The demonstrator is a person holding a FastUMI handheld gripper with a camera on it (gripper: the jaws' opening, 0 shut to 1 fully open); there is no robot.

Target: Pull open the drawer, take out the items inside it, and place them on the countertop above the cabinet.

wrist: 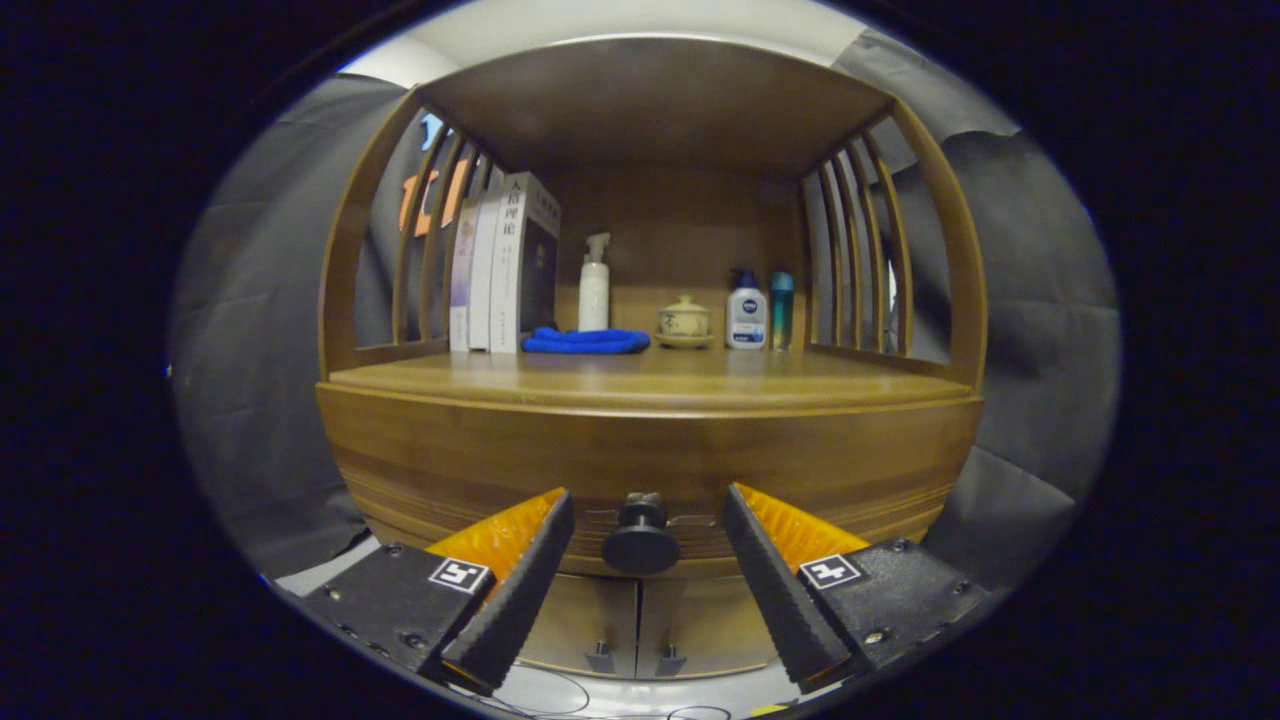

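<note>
A wooden cabinet stands straight ahead, its drawer front [480, 470] closed under the countertop [650, 380]. A dark round knob [640, 545] sticks out of the drawer's middle. My gripper [648, 500] is open, one finger on each side of the knob, with clear gaps on both sides, so neither pad touches it. The fingertips [555, 510] reach about level with the knob's stem. The drawer's contents are hidden.
At the back of the countertop stand upright books [505, 265], a white spray bottle [594, 285], a folded blue cloth [585, 341], a lidded ceramic cup on a saucer [685, 322], a lotion bottle [746, 312] and a teal bottle [781, 310]. Slatted sides and a top shelf enclose it. Two lower doors [640, 625] sit beneath.
</note>
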